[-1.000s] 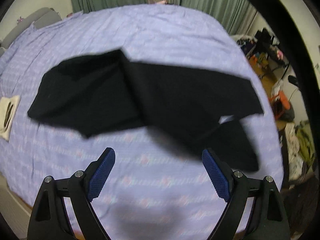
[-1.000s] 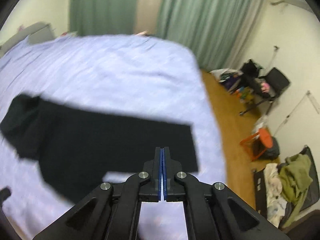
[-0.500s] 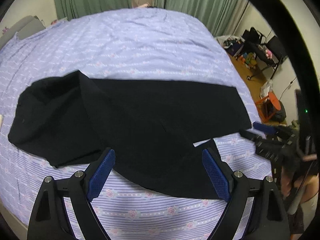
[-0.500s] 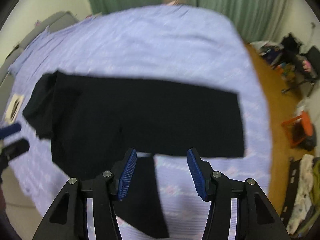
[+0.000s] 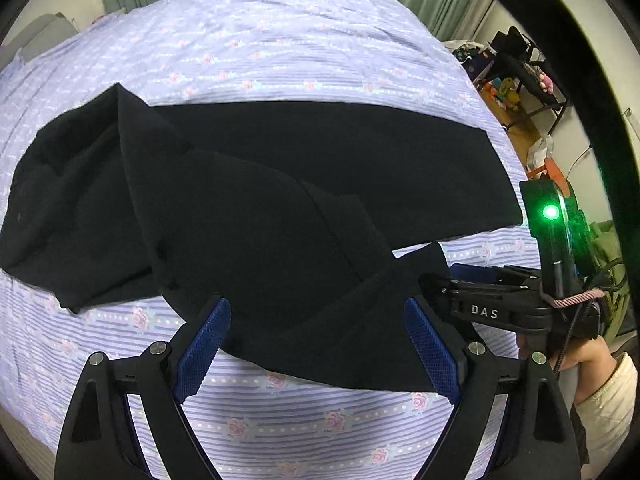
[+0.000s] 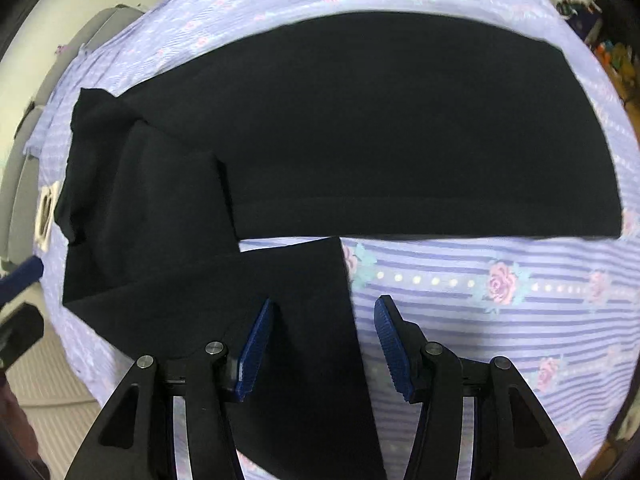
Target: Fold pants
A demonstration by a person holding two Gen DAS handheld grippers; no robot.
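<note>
The right gripper, pressed together a second ago, now hangs spread over the near leg's hem; the left gripper stays spread at six o'clock. The pants lie unfolded on the bed, ready for grasping.

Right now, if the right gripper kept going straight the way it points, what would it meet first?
Most likely the black pants: the right gripper points down at the nearer leg's hem edge, open jaws straddling it, striped bedsheet showing just beside. Its height above the cloth is unclear.
</note>
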